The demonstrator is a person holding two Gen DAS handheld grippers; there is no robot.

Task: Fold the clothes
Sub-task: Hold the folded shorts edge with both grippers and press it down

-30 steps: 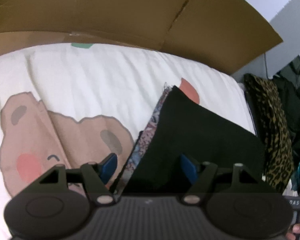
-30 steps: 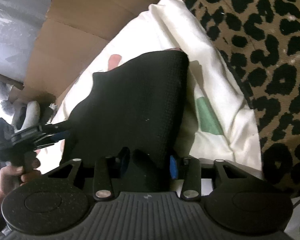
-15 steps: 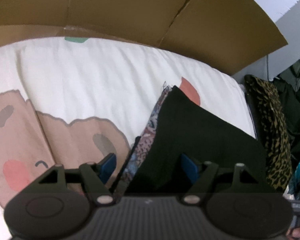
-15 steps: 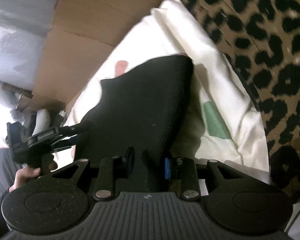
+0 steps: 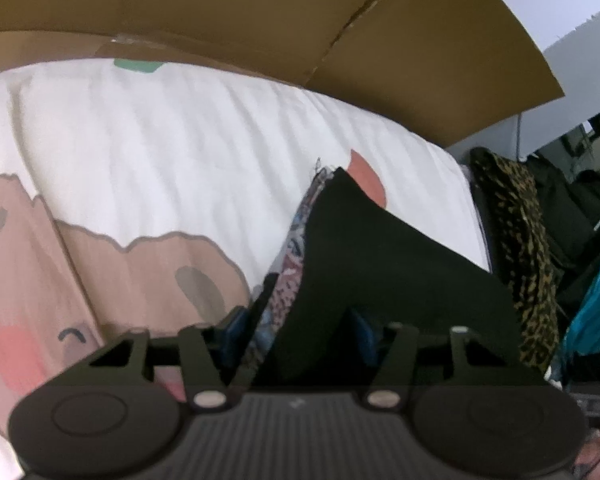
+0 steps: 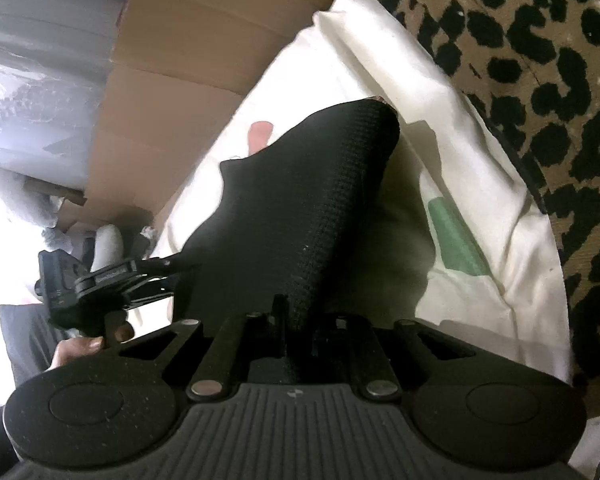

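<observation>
- Black garment [image 6: 300, 208] soft and light, waffle-knit, likely limp and draping; patterned lining [image 5: 290, 256] showing along one edge
- Best taken at the near hem corners, pinching all layers together so the lining does not slip loose
- Lying on the white bedsheet [image 5: 172, 160], stretching ahead of both grippers
- Right gripper [image 6: 300, 320]: jaws just been closing, now nearly together, pinching the near edge of the black cloth
- Left gripper [image 5: 296, 330]: jaws just been closing, half spread, hem between the blue pads [image 5: 234, 326]; whether pressing yet, cannot tell
</observation>
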